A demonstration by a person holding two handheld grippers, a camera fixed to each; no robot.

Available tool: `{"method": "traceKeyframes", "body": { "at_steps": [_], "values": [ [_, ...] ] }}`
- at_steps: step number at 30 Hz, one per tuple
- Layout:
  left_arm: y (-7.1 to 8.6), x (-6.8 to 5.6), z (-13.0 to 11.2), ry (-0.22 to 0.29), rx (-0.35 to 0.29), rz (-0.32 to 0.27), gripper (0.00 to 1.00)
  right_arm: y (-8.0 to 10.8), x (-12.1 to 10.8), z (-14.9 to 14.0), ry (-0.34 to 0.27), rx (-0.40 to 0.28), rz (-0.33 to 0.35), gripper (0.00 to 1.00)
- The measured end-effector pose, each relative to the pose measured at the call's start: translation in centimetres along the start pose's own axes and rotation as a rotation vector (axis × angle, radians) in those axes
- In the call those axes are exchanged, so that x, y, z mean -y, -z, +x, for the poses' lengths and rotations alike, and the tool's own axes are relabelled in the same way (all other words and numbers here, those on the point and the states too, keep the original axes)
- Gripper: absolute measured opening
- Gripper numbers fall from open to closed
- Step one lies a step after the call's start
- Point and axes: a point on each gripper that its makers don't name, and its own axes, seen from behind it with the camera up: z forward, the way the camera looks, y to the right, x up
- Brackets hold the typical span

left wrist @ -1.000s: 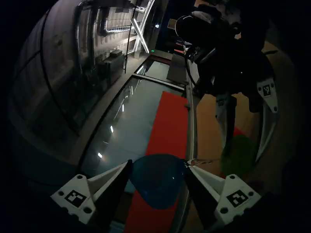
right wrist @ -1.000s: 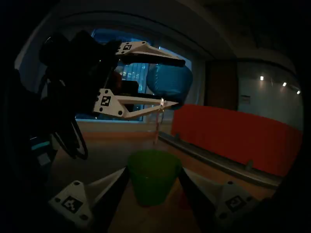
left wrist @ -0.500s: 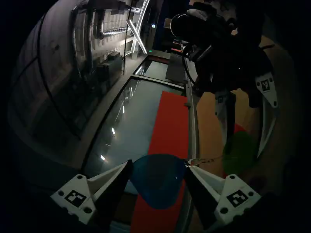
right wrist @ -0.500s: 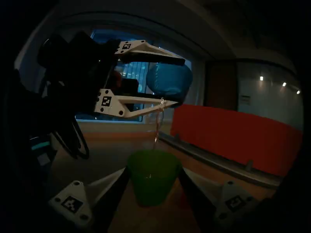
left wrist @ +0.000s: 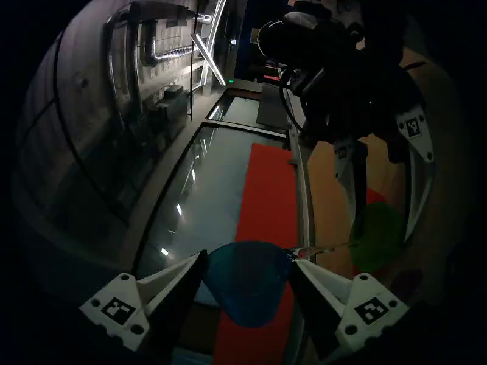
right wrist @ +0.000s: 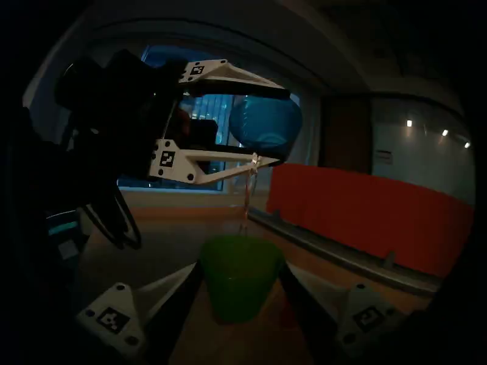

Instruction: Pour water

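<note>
Blue cup (left wrist: 246, 292) poured into green cup (right wrist: 240, 283).
Left gripper (left wrist: 246, 258) clamped the tilted blue cup; right gripper (right wrist: 240, 264) clamped the green cup under a thin stream (right wrist: 246, 201).

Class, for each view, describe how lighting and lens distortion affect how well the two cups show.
Left gripper view: dim, glints on the glass, straight edges bowed; the blue cup is clear, the green cup murky. Right gripper view: backlit by the window, so the blue cup glows while the green cup looks dull.
</note>
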Motion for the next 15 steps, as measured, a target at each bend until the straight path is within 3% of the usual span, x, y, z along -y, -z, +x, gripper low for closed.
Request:
{"method": "traceKeyframes", "body": {
  "at_steps": [15],
  "values": [
    [-0.35, 0.16, 0.23, -0.060, -0.001, 0.003, 0.90, 0.00, 0.01, 0.14, 0.001, -0.005, -0.002, 1.00]
  ]
}}
